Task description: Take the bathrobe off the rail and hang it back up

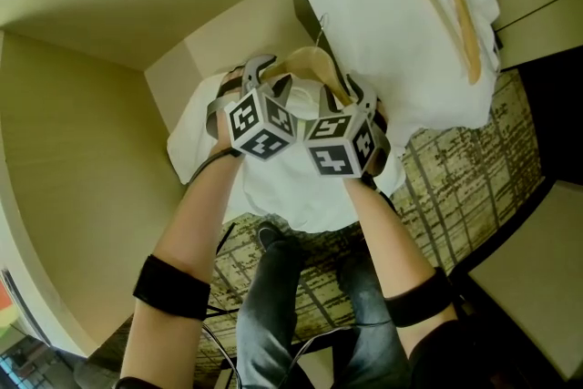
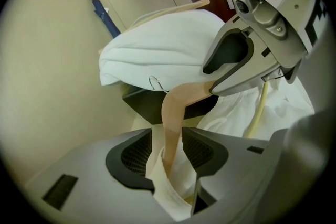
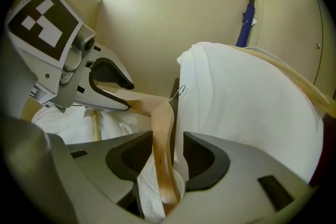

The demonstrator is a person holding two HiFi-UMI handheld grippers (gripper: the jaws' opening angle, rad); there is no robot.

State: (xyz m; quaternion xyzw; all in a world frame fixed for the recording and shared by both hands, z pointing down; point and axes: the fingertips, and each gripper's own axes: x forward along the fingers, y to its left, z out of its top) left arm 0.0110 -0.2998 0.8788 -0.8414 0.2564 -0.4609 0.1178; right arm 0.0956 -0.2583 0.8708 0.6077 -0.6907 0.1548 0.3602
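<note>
I hold a pale wooden hanger with a white bathrobe draped below it, one gripper at each shoulder end. My left gripper stands open: the hanger's arm and robe cloth lie between its pads with a gap at the left pad. My right gripper is open too, the other arm running between its pads with room on both sides. Each gripper shows in the other's view: the right gripper and the left gripper both sit round the hanger. The metal hook points up.
A second white bathrobe hangs on its own wooden hanger just right of mine, beside a dark panel. A blue umbrella leans in the corner. Cream walls close in on the left; patterned carpet and the person's legs are below.
</note>
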